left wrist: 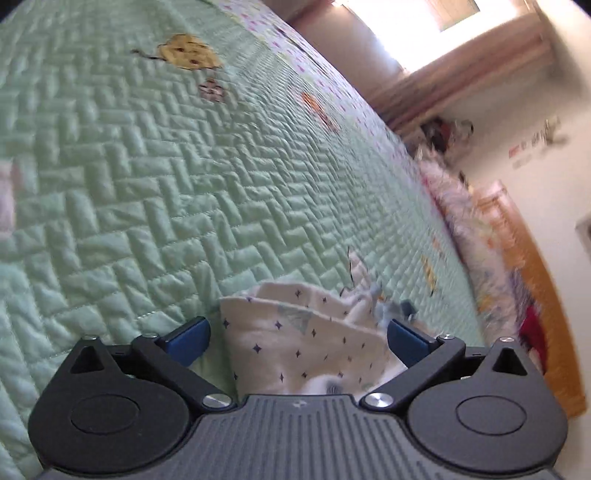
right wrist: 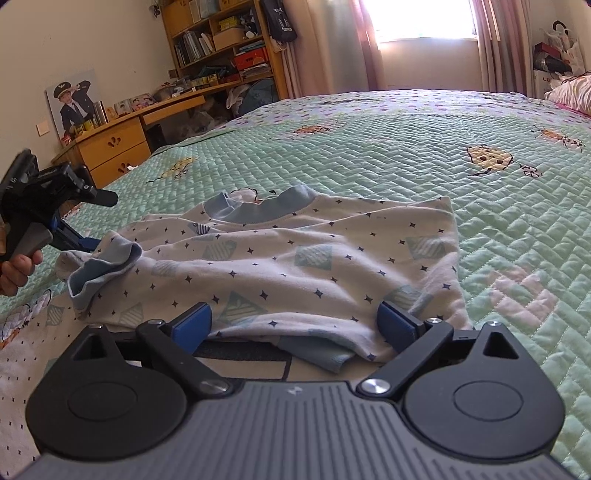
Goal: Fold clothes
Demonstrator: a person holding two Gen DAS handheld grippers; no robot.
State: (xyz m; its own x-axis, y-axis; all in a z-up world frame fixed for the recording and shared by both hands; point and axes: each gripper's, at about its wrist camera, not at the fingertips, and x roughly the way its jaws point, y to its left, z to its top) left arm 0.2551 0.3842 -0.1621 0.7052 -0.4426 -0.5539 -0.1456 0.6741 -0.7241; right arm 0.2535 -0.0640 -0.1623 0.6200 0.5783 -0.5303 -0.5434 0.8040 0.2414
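Note:
A white child's shirt [right wrist: 288, 258] with small dark stars, pale blue squares and a blue collar lies crumpled on the green quilted bed [right wrist: 461, 122]. My right gripper [right wrist: 295, 325] is open, its blue fingertips [right wrist: 192, 325] astride the shirt's near hem. My left gripper [left wrist: 297, 336] is open around a bunched part of the shirt [left wrist: 306, 343]. In the right wrist view the left gripper [right wrist: 83, 238] sits at the shirt's left sleeve, held by a hand.
A second patterned cloth [right wrist: 22, 354] lies at the near left of the bed. A wooden desk and bookshelf [right wrist: 166, 110] stand left of the bed. Pillows [right wrist: 572, 92] lie at the far right. Curtains and a bright window [right wrist: 424, 22] are behind.

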